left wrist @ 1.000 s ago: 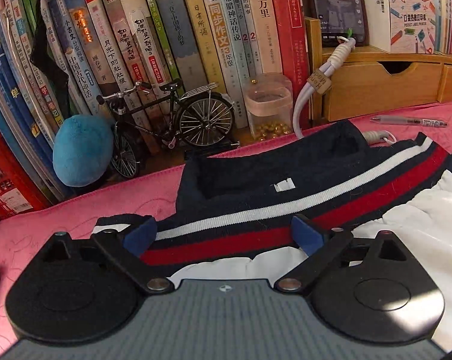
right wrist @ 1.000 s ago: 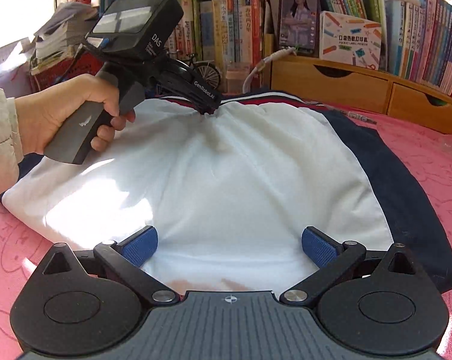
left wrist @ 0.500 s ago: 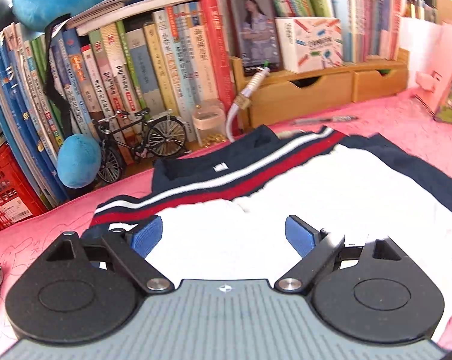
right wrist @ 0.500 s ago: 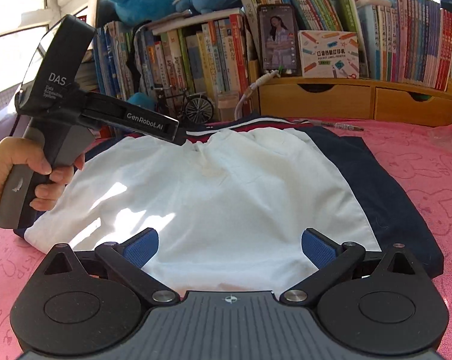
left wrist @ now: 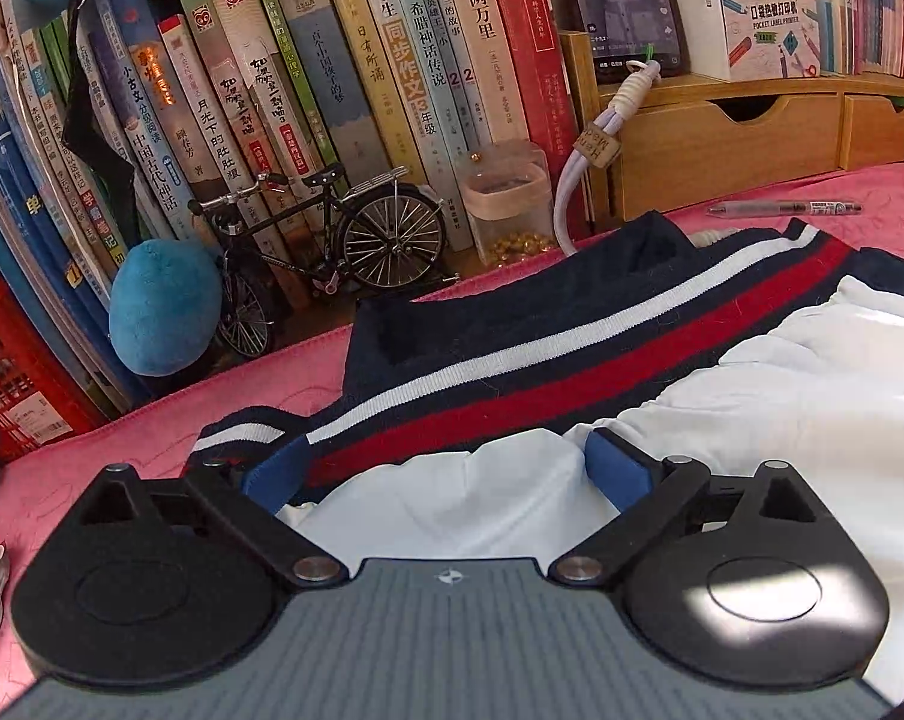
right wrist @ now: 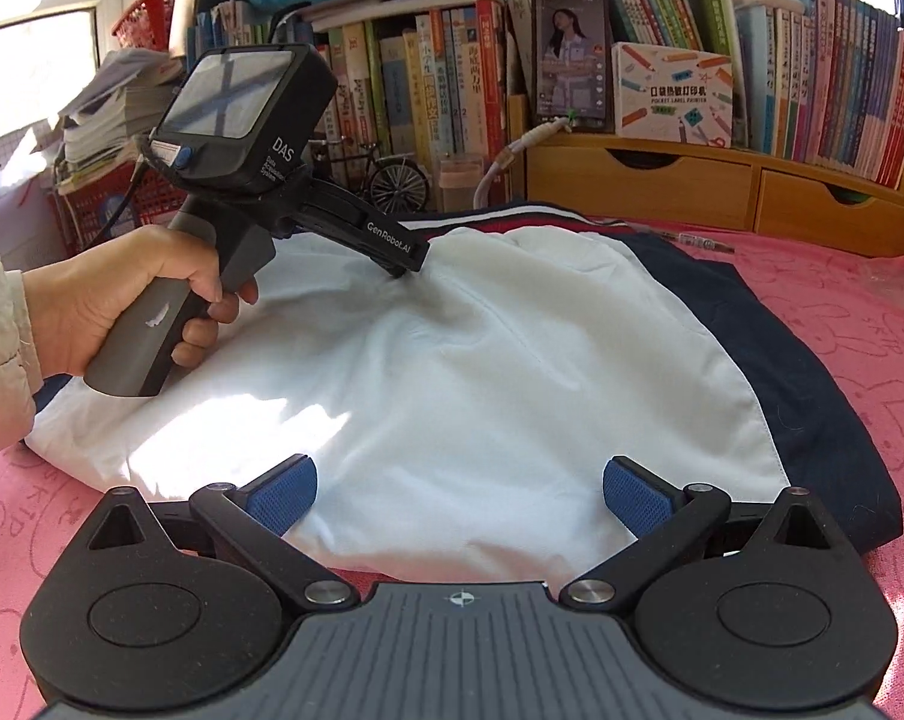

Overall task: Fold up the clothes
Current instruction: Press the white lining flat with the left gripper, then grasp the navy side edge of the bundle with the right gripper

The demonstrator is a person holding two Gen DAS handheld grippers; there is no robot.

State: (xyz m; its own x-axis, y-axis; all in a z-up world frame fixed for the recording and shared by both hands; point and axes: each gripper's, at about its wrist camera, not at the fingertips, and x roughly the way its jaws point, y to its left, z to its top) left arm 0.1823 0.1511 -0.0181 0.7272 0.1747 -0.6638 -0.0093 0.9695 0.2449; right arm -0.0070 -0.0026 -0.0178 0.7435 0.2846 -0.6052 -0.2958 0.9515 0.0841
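Note:
A white and navy jacket [right wrist: 511, 372] lies spread on the pink cloth [right wrist: 859, 348]. Its ribbed hem with red and white stripes [left wrist: 571, 354] faces the bookshelf. My left gripper [left wrist: 446, 468] is open, its blue pads low over the white fabric just behind the striped hem; in the right wrist view it [right wrist: 407, 261] presses down near the garment's far edge, held by a hand. My right gripper [right wrist: 457, 495] is open and empty, its pads over the near edge of the white panel.
A bookshelf with many books [left wrist: 332, 78] stands behind the cloth. A model bicycle [left wrist: 332, 240], a blue plush ball [left wrist: 164, 306], a clear jar [left wrist: 511, 204] and a white cable [left wrist: 577, 180] sit at its foot. A pen [left wrist: 781, 208] lies by wooden drawers [right wrist: 691, 192].
My left gripper rose and pulled back half a second ago, then came down again close to the striped hem. My right gripper stayed open over the near edge.

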